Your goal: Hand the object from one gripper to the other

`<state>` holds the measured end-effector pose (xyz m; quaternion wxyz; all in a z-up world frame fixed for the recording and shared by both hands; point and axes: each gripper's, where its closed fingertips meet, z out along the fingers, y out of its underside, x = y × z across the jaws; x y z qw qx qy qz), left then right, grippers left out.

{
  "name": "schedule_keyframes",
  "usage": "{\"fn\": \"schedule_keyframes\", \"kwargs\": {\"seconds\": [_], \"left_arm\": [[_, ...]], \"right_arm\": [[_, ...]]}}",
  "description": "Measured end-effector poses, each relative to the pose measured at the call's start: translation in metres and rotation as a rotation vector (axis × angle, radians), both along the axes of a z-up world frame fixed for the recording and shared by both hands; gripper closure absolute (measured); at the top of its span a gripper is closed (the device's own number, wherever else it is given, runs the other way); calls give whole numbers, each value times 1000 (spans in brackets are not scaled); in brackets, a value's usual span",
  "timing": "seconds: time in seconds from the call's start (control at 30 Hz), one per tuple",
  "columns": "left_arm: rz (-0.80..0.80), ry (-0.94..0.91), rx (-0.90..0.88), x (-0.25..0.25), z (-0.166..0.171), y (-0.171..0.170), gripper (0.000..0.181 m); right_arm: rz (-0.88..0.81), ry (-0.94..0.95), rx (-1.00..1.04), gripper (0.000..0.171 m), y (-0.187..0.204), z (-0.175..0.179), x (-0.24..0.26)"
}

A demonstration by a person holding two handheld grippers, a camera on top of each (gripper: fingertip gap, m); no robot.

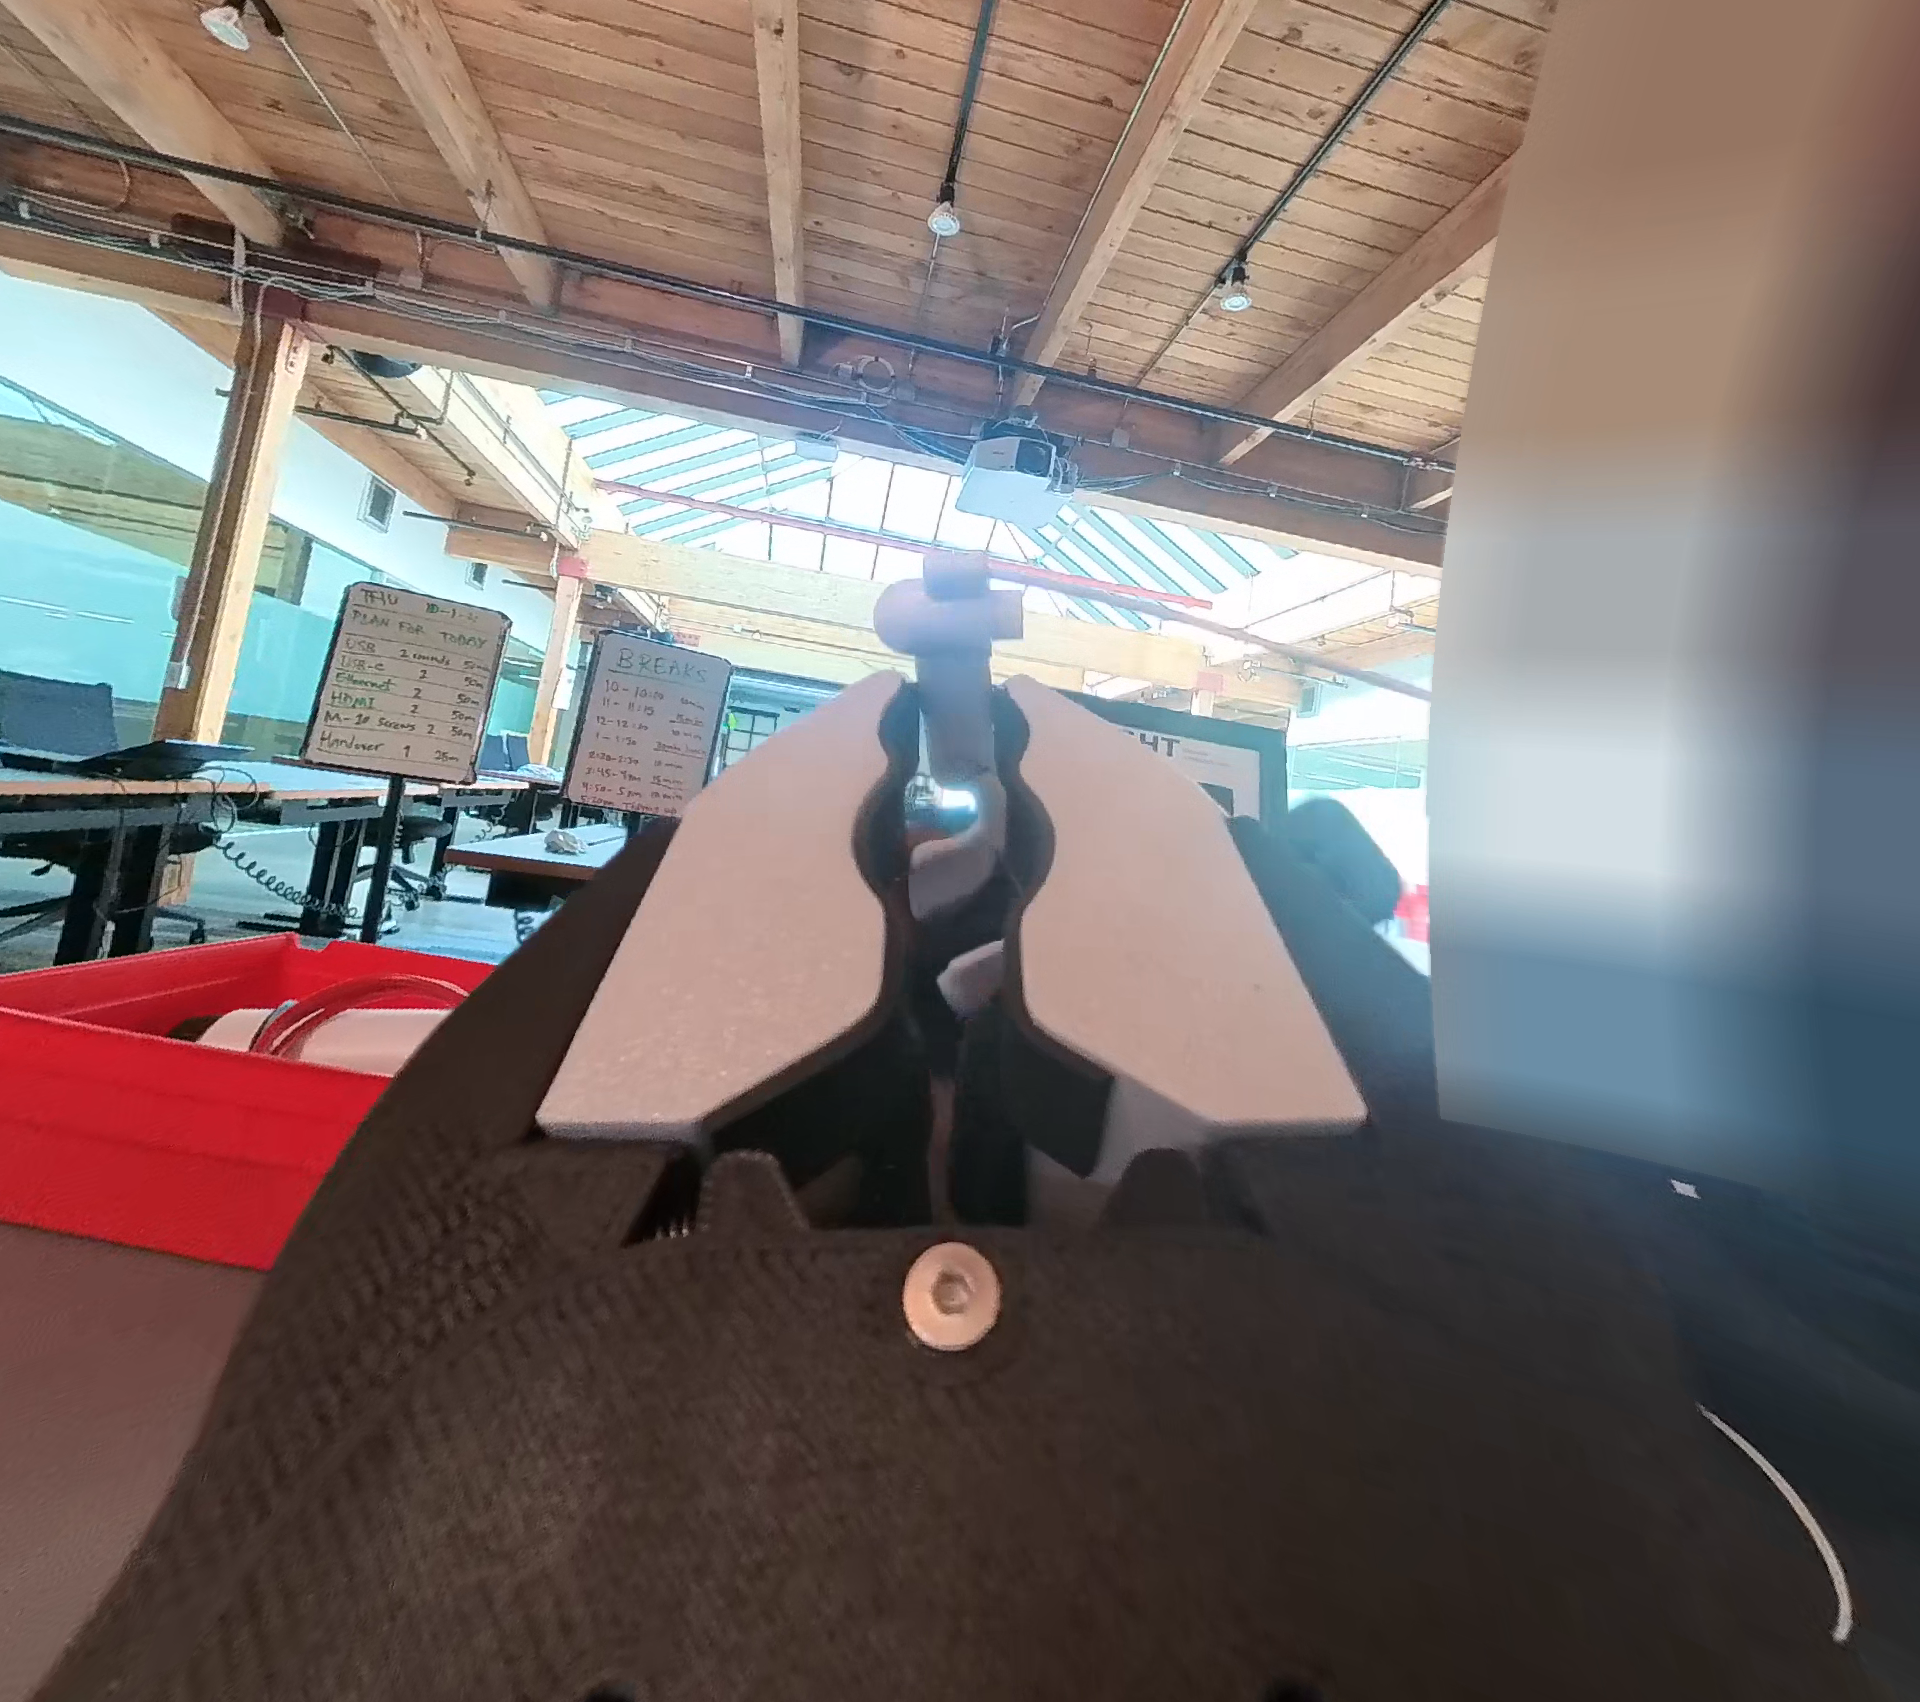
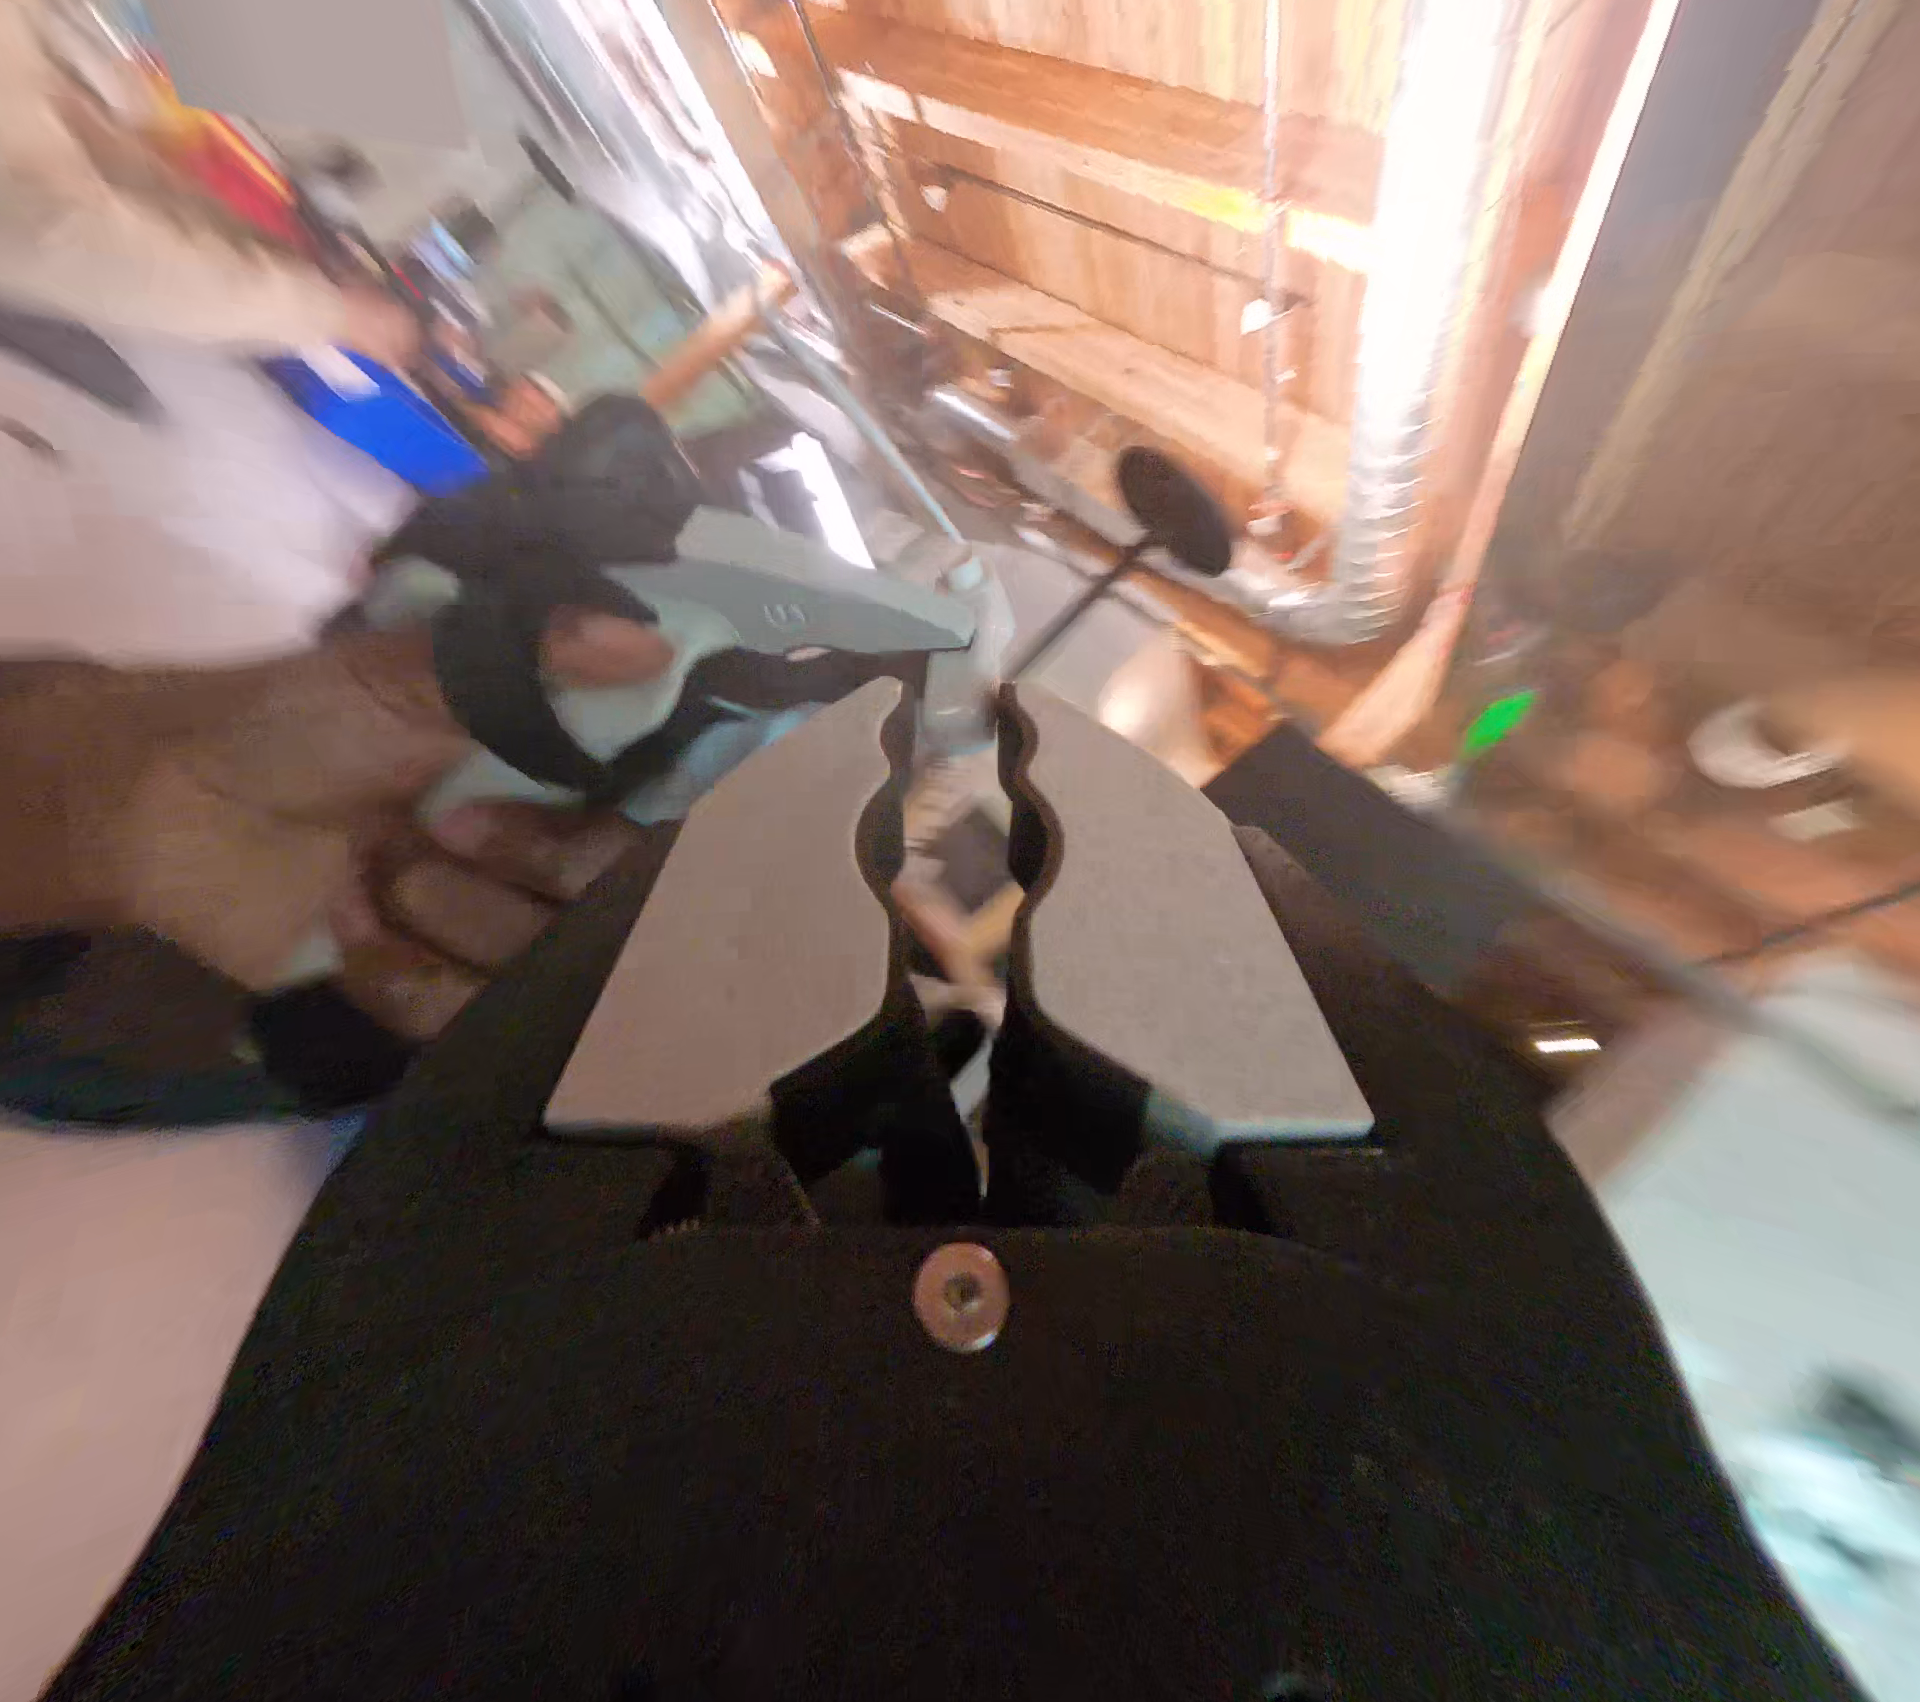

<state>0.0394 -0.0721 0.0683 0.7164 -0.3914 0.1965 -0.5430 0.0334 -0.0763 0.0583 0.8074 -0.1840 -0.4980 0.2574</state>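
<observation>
A small pale grey plastic part (image 1: 943, 613), a stem with a short cross piece at its top, is clamped upright between my left gripper's (image 1: 958, 696) tips. In the blurred right wrist view the left gripper (image 2: 769, 608) reaches in from the left, held by a hand (image 2: 260, 811), with the part (image 2: 961, 696) at its tip. My right gripper (image 2: 958, 702) has its pads (image 2: 1049, 779) close on either side of the same part, with the same narrow gap as the left. The part's lower end is hidden between the fingers.
A red bin (image 1: 156, 1122) holding a white roll sits low at left in the left wrist view. Desks and two whiteboards (image 1: 405, 681) stand farther back. A wooden beam ceiling is overhead. A blurred patch covers the right edge.
</observation>
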Motion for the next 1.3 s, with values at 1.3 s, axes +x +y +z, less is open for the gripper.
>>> {"fn": "schedule_keyframes", "kwargs": {"seconds": [1.3], "left_arm": [[5, -24, 7, -6, 3, -1, 170]], "right_arm": [[401, -53, -488, 150, 1, 1, -3]]}}
